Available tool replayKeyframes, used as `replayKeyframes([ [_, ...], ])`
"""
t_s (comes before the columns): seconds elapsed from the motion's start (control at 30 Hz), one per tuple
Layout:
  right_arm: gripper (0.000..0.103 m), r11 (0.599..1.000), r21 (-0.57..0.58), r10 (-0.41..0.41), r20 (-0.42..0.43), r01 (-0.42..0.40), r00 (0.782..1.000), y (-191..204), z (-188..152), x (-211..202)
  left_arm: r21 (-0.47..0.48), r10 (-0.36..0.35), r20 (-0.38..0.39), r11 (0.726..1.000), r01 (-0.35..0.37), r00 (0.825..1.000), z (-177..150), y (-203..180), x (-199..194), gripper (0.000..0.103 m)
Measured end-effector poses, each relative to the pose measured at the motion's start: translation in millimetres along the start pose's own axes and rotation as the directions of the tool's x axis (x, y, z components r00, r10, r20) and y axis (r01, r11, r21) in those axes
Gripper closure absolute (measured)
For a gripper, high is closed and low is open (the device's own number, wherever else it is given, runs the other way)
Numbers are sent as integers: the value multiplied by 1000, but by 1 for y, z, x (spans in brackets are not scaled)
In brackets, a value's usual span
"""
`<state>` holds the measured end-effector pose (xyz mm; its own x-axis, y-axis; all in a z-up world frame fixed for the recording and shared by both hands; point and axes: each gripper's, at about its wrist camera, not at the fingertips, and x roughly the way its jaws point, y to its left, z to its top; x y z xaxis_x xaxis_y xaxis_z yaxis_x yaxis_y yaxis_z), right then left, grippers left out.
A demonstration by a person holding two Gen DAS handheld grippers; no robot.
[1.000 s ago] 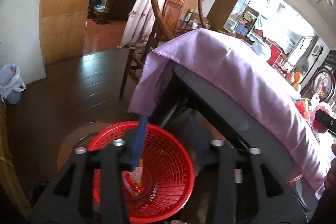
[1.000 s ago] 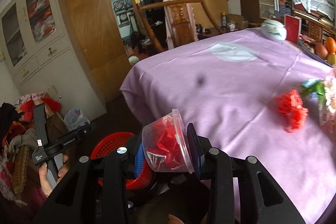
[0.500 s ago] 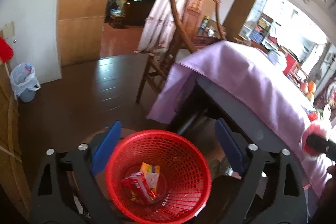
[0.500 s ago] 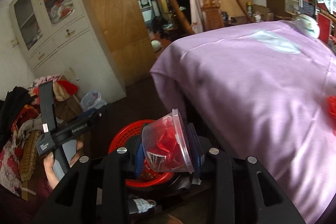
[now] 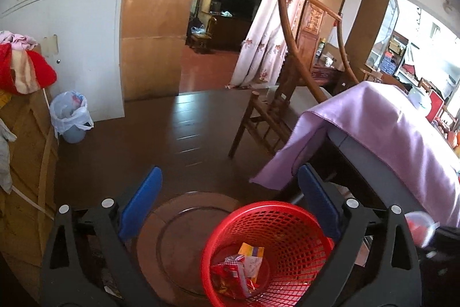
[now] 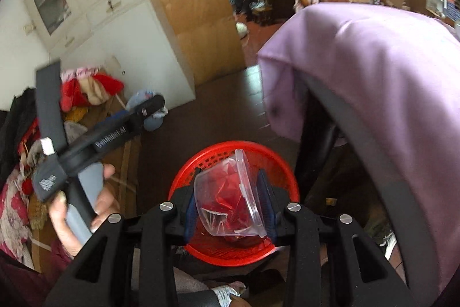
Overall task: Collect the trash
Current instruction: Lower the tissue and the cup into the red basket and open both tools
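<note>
A red mesh basket (image 5: 293, 243) stands on the floor beside the table, with a few wrappers (image 5: 244, 266) lying in its bottom. My left gripper (image 5: 229, 169) hangs over it, up and to the left; its jaws are opening wide and nothing is between the blue pads. My right gripper (image 6: 230, 177) is shut on a clear plastic cup (image 6: 230, 200) stuffed with red scraps, tilted and held right above the basket (image 6: 284, 177). The cup (image 5: 419, 226) shows blurred at the right edge of the left wrist view.
The purple-clothed table (image 5: 388, 128) rises right of the basket, its dark leg close by. A wooden chair (image 5: 273, 117) stands behind it. A blue bin with a white bag (image 5: 72, 117), a cardboard box with clothes (image 5: 26, 134) and a white cabinet (image 5: 72, 19) line the left.
My left gripper went from nearly shut on a wrapper to wide open; the wrapper now lies in the basket. My right gripper carried the cup off the table and down over the basket.
</note>
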<state>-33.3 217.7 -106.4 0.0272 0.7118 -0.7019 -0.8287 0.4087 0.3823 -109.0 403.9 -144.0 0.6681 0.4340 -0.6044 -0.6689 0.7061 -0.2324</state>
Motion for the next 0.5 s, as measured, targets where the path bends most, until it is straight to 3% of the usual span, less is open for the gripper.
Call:
replayKeyframes([
  [0.03, 57, 1000, -7, 1, -13, -1, 1000, 2, 0, 7, -5, 2, 1, 1000, -2, 1000, 0, 2, 1, 9],
  [0.1, 50, 1000, -8, -5, -22, 5, 1000, 2, 1, 17, -19, 7, -3, 1000, -7, 1000, 1, 7, 3, 9],
  [0.3, 50, 999, 3, -41, 3, 41, 999, -6, 2, 10, -66, -6, -28, 998, 4, 1000, 2, 19, 8, 9],
  [0.5, 50, 995, 43, -90, 89, 86, 992, -19, -1, -26, -28, -41, -13, 999, 40, 999, 0, 3, -3, 9],
])
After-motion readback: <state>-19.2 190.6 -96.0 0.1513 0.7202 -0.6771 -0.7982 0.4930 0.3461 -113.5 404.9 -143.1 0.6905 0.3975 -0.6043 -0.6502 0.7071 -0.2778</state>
